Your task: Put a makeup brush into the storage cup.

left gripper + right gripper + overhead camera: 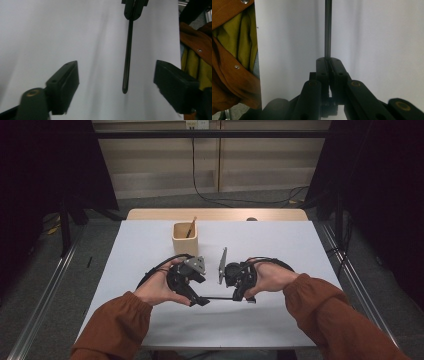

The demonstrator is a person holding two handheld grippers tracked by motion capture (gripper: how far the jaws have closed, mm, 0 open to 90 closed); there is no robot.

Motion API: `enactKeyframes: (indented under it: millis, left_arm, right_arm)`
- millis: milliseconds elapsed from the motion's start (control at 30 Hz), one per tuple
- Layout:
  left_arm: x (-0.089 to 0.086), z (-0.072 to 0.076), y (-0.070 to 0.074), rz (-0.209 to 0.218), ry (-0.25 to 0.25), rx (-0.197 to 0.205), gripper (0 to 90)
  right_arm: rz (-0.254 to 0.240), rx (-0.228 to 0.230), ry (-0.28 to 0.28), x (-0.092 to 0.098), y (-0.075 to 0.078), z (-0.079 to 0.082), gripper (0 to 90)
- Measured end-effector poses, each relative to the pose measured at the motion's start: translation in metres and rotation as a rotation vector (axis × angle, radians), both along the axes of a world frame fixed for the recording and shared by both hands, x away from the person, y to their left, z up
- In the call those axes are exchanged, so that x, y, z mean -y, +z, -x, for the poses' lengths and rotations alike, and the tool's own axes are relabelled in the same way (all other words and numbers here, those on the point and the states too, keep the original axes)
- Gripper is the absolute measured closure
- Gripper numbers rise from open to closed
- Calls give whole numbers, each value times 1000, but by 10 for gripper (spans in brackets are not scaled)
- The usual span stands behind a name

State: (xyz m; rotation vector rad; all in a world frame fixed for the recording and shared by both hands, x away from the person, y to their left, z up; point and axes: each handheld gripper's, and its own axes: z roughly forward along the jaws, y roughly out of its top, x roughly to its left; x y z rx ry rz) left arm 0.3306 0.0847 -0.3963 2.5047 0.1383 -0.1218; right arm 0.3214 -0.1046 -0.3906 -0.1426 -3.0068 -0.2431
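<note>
Surface: white table [150, 320], dark room around it.
Right gripper [328, 60]: jaws were pressed together on one end of a thin black rod [127, 55].
Left gripper [116, 80]: jaws stood wide on both sides of the rod's free tip, not touching it.
Farther back: wooden holder [184, 239] with a pencil [191, 227].

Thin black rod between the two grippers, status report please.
Right gripper shut on one end of thin black rod. Left gripper open, jaws either side of the rod's free end, not touching. White table below; nothing in the way.
</note>
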Motion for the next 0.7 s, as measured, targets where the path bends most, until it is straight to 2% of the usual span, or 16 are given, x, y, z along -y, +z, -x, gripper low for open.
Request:
enactKeyframes:
  millis: [100,200,300,333,367,400,500,700]
  left_arm:
    - [1,0,-1,-20,-24,-10,377]
    - [1,1,-2,-41,-39,-20,508]
    - [2,-1,-2,-61,-49,-54,572]
    - [3,-1,-2,-65,-42,-73,586]
    - [3,-1,-3,-71,-43,-74,597]
    - [4,-1,-3,-84,-47,-67,632]
    - [6,-1,-2,-93,-59,-65,666]
    - [10,0,-5,-115,-57,-36,674]
  right_arm:
    - [-26,-3,1,-1,1,-1,860]
    - [-15,-1,14,-2,0,1,860]
    - [-11,3,8,-2,0,0,860]
    - [-14,4,7,-2,0,0,860]
    - [-14,5,6,-2,0,0,860]
    - [-16,8,13,-2,0,0,860]
    - [-15,10,8,-2,0,0,860]
    - [-20,16,14,-2,0,1,860]
